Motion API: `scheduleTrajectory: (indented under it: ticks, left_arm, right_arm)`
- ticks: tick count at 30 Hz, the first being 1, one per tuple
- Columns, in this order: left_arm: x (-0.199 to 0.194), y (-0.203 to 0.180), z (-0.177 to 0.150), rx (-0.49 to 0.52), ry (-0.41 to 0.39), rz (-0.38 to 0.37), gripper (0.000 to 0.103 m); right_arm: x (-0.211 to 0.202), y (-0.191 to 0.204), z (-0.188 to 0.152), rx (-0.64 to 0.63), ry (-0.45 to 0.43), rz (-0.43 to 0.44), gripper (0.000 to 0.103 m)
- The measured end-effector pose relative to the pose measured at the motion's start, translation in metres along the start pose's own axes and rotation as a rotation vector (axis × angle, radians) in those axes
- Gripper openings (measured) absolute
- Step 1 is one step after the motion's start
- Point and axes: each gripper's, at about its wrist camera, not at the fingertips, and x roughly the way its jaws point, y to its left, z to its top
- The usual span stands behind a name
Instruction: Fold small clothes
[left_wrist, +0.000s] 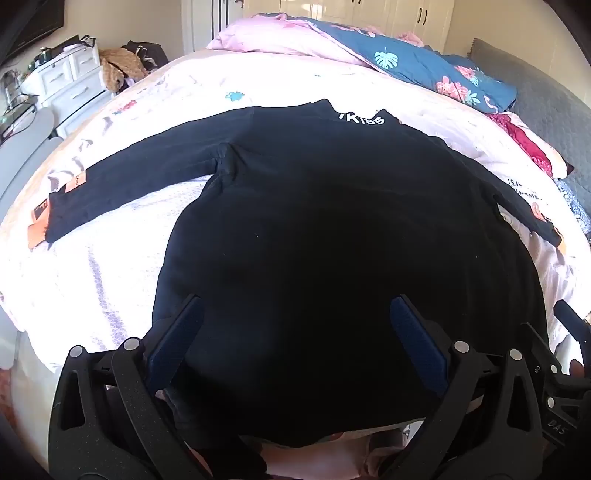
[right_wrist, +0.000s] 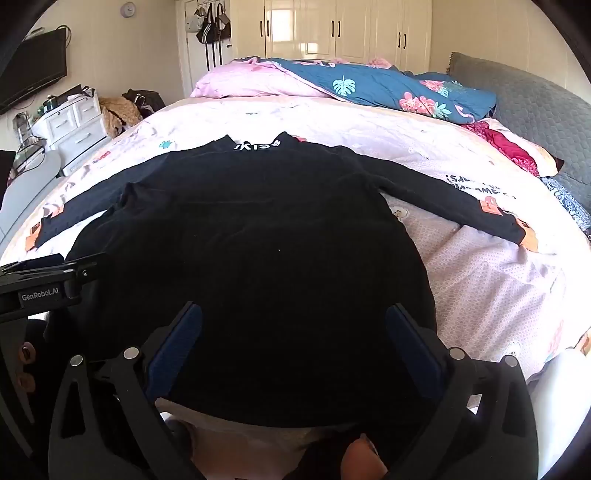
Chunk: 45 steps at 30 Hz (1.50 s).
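Black top (right_wrist: 258, 236) (white lettering), pale pink printed sheet (right_wrist: 480, 280), blue floral quilt (right_wrist: 388, 92)

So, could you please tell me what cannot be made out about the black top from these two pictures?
- Black top, near hem: left wrist view, cut off behind the left gripper.
- Same hem, right wrist view: partly behind the right gripper.
- White collar lettering: too small and distorted to read surely.
- Its underside: hidden against the bedsheet.
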Motion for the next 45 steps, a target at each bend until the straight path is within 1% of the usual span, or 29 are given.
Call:
scheduleTrajectory:
  ticks: [1,9,10,14,16,45]
  left_arm:
    - [-0.001,0.002,0.0,-0.013,-0.002,-0.023,0.095]
    - [-0.003,-0.004,0.003,-0.002,-0.004,-0.02,0.095]
    - [-0.003,0.001,0.001,-0.007,-0.006,-0.025,0.095]
    - [-0.005,0.002,0.0,-0.004,-0.009,-0.026,0.095]
    - [-0.006,0.002,0.0,-0.002,-0.01,-0.027,0.095]
    - [-0.007,0.002,-0.001,0.006,-0.004,-0.038,0.095]
  right_arm:
    - [0.0,0.0,0.0,0.0,0.001,0.001,0.099]
    - [0.001,-0.007,0.001,0.008,0.011,0.0,0.099]
    - [0.001,-0.007,0.001,0.007,0.009,-0.002,0.099]
    - [-0.001,-0.011,0.001,0.01,0.01,-0.002,0.099]
    - [-0.001,-0.006,-0.001,0.011,0.01,-0.01,0.099]
    - [-0.001,-0.007,0.0,0.017,0.004,-0.017,0.099]
